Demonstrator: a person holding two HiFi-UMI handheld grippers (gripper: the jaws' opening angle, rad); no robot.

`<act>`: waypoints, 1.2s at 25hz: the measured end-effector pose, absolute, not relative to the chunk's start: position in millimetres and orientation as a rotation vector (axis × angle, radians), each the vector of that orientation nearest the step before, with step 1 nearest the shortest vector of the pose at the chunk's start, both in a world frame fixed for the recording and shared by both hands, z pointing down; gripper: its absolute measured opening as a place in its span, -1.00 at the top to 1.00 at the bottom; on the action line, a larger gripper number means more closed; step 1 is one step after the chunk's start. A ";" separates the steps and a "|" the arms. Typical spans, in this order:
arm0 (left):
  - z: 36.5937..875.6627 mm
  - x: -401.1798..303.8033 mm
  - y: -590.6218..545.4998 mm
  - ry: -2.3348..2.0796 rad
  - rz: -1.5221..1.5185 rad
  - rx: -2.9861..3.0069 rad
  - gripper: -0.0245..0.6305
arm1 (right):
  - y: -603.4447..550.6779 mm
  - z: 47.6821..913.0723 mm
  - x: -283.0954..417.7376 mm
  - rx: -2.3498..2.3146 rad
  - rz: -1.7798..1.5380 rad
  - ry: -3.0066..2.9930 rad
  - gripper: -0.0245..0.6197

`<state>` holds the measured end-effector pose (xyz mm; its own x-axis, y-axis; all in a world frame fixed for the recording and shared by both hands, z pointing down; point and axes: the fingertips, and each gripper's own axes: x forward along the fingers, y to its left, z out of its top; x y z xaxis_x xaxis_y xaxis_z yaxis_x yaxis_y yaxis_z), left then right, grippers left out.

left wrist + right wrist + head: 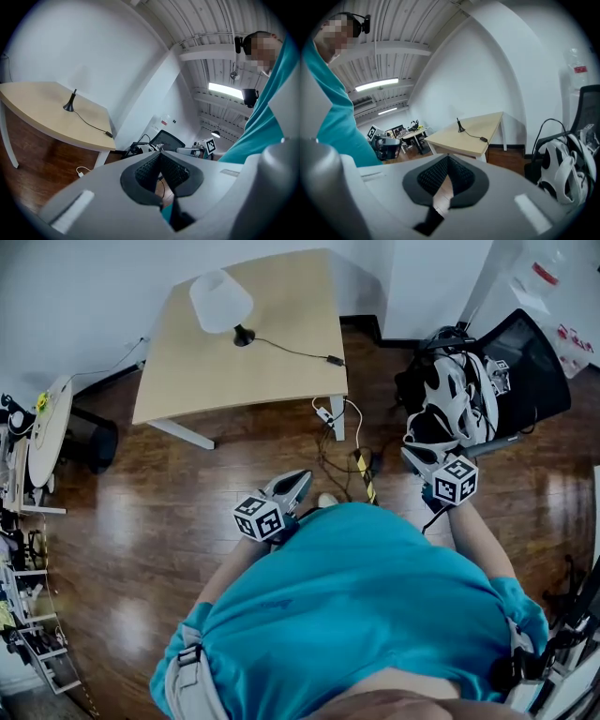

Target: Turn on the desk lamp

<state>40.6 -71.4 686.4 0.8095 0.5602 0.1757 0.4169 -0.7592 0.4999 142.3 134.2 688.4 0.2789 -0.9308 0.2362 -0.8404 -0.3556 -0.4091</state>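
The desk lamp [221, 301] with a white shade stands on the light wooden desk [281, 296] across the room. Its black base [244, 336] trails a cord to an inline switch [335, 360] near the desk's right edge. The left gripper view shows only the base and stem [69, 106], and so does the right gripper view [461, 128]. My left gripper [302, 476] [160, 153] and right gripper [409, 454] [448, 157] are held close to the person's body, far from the desk. Both are shut with nothing held.
A black office chair [525, 362] with a white and black helmet [455, 395] on it stands at the right. Cables and a plug [328, 416] lie on the wooden floor by the desk leg. A round table [47, 427] and a black bin [94, 439] stand at the left.
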 end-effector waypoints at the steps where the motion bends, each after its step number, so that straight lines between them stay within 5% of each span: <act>1: 688.8 47.9 -76.4 0.731 0.427 2.548 0.92 | 124.9 688.7 150.4 -2.345 -0.656 1.663 0.92; 12: 667.2 113.9 -186.0 0.746 0.270 2.506 0.92 | 13.2 628.9 228.6 -2.444 -0.687 1.733 0.92; 30: 677.8 113.8 -240.1 0.087 0.138 2.619 0.92 | -63.0 676.7 351.7 -2.143 -0.814 2.210 0.92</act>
<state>113.8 -240.1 677.8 0.9928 0.0876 0.0815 0.0357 -0.8668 0.4975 351.7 -63.0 676.7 -0.0934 -0.9229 0.3734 -0.9448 -0.0361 -0.3257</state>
